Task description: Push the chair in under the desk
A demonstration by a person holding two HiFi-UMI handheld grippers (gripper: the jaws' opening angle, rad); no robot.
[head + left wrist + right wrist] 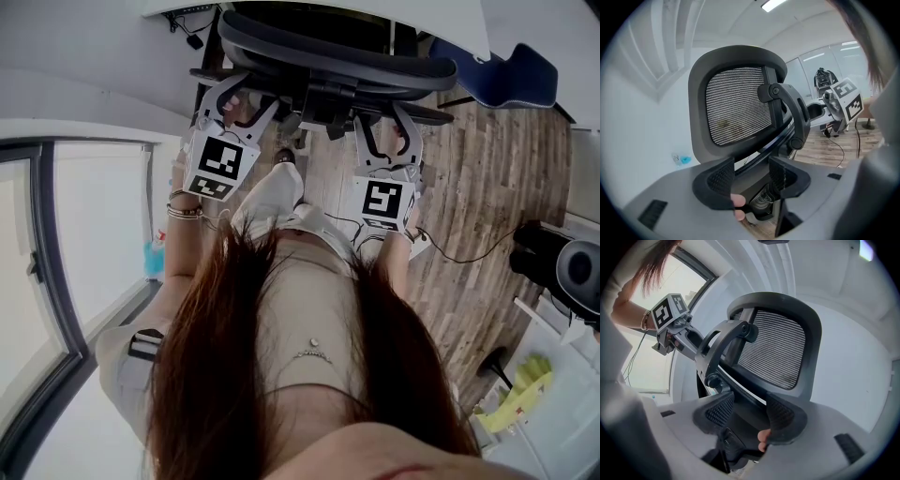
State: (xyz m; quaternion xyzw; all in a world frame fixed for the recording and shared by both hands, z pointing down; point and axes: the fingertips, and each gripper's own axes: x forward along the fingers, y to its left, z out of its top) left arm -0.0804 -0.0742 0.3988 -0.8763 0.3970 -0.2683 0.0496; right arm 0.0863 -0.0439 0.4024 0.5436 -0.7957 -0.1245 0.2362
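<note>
One chair (pixel 328 66), a black office model with a mesh headrest (pixel 736 110) on a curved bracket, is standing just in front of the person, its seat and back partly tucked beneath the white tabletop (pixel 441 17) at the top of the head view. It is looking fairly heavy but probably free to roll on the wood floor (pixel 506 178), so a steady, level shove should be doing more than any squeeze. The mesh is likely giving under pressure, while the rigid frame of the backrest is offering the firmer place to bear on, one point to each side so that the chair is not swivelling. The left hand-held gripper (pixel 242 101) and the right hand-held gripper (pixel 384 127) are reaching to that upper back. In its own view each is showing its jaws standing apart, clamped on nothing, with the dark frame lying just beyond the gap; whether the pads are touching the frame is hard to tell. A fingertip is peeking out beside one jaw of each.
</note>
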